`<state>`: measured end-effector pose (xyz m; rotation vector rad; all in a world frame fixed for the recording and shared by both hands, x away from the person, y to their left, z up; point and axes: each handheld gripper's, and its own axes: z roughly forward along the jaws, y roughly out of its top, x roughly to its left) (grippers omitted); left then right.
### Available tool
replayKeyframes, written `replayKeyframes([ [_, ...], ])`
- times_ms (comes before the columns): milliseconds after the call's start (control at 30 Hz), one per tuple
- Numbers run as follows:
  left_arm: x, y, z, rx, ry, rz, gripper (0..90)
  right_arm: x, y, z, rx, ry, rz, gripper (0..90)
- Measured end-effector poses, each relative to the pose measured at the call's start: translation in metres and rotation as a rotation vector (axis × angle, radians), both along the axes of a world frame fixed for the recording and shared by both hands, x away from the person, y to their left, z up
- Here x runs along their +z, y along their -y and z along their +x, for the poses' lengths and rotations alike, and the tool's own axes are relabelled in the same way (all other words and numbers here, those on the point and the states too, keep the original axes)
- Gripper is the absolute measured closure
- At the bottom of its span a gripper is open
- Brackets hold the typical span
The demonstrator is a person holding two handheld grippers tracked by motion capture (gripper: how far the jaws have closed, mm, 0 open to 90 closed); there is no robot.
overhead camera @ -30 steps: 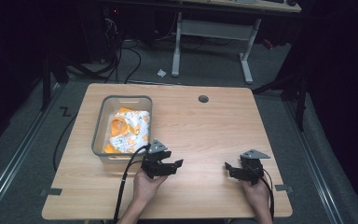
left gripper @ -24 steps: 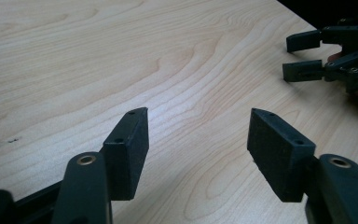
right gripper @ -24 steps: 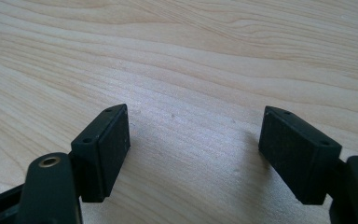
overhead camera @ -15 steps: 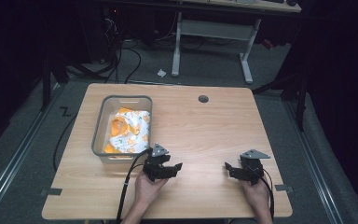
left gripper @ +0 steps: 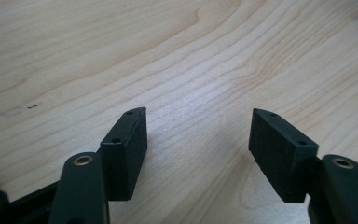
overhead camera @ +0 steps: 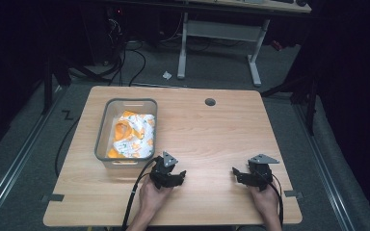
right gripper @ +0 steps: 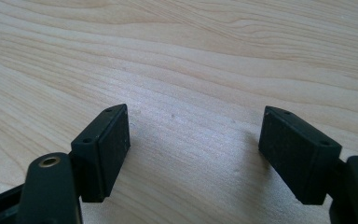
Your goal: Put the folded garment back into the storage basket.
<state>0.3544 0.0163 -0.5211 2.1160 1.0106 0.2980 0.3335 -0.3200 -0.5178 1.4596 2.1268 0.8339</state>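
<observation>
My left gripper (overhead camera: 177, 176) sits low over the wooden table (overhead camera: 212, 130), just right of the front corner of a grey tub (overhead camera: 125, 102). Its jaws stand open with bare wood between them, as the left gripper view (left gripper: 199, 114) shows. My right gripper (overhead camera: 238, 174) rests near the table's front right, a hand behind it. It is open too, with nothing but wood grain between its pads (right gripper: 196, 110). The tub holds crumpled orange-and-white material (overhead camera: 134, 134).
A round cable hole (overhead camera: 210, 102) lies near the table's far edge. A black cable (overhead camera: 136, 192) trails from the left gripper over the front edge. Beyond the table stand a desk frame (overhead camera: 255, 53) and floor cables.
The left gripper has sunk a little toward the tabletop and the front edge. The right gripper has stayed where it was.
</observation>
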Motion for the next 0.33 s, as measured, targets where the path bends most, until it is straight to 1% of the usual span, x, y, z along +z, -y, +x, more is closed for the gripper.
replayKeyframes([
  [33, -0.0009, 0.0008, -0.0008, 0.005, 0.016, 0.005, 37.4, 0.0000, 0.0000, 0.0000, 0.000, 0.000, 0.000, 24.7],
  [100, -0.0026, 0.0021, -0.0024, 0.005, 0.046, 0.030, 37.2, 0.0000, 0.0000, 0.0000, 0.000, 0.000, 0.000, 24.7],
  [133, -0.0025, 0.0029, -0.0025, 0.004, 0.049, 0.040, 36.8, 0.0000, 0.0000, 0.0000, 0.000, 0.000, 0.000, 24.7],
  [167, -0.0026, 0.0030, -0.0021, 0.006, 0.047, 0.041, 34.7, 0.0000, 0.0000, 0.0000, 0.000, 0.000, 0.000, 24.7],
  [333, -0.0028, 0.0034, -0.0011, 0.015, 0.043, 0.044, 31.9, 0.0000, 0.0000, -0.0001, -0.001, 0.000, -0.001, 24.8],
])
